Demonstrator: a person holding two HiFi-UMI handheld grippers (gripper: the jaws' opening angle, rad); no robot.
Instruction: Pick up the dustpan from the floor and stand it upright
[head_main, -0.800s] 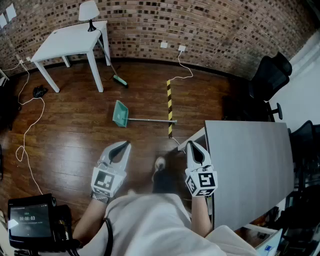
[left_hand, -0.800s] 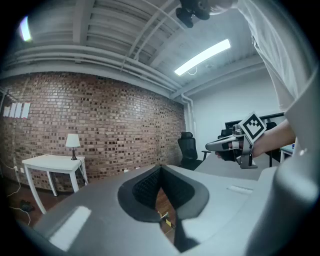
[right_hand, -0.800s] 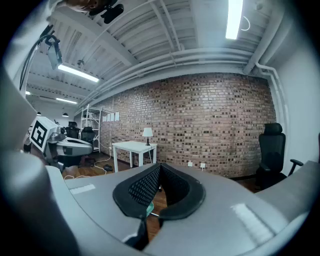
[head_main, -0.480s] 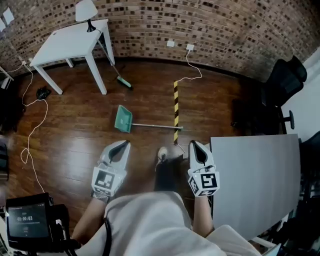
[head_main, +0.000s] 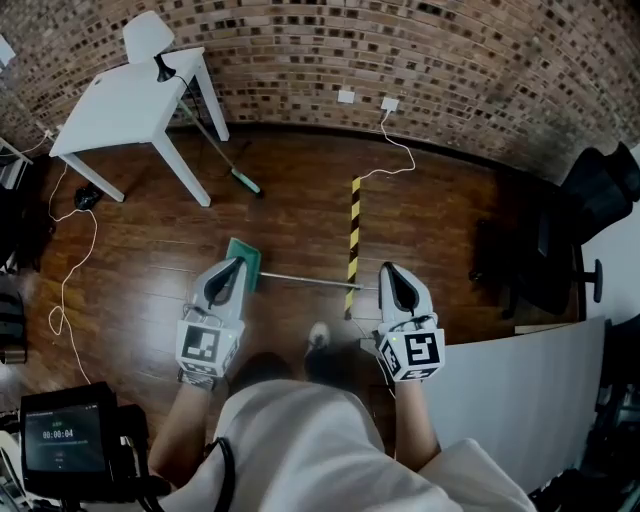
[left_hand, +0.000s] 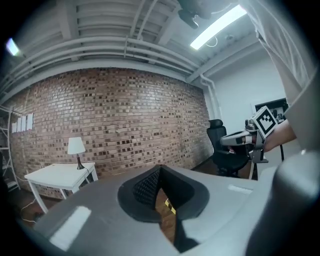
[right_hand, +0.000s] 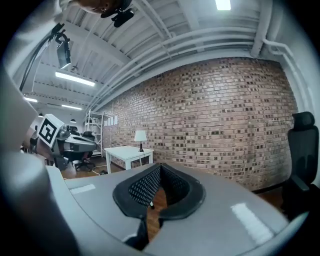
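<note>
One dustpan (head_main: 248, 262) lies flat, pan end left, handle running right. My left gripper (head_main: 228, 270) and right gripper (head_main: 390, 272) are both clenched, empty.

Dustpan (head_main: 249, 263) lies on the floor (head_main: 300, 215) — table (head_main: 120, 100) behind, left.

The dustpan (head_main: 247, 257) is teal-green, its handle (head_main: 300, 281) silvery. The floor (head_main: 430, 230) is dark brown wood, marked by a yellow-and-black striped strip (head_main: 353, 230). The far wall (head_main: 450, 60) is red-brown brick; the far-left table (head_main: 120, 100) is white.
</note>
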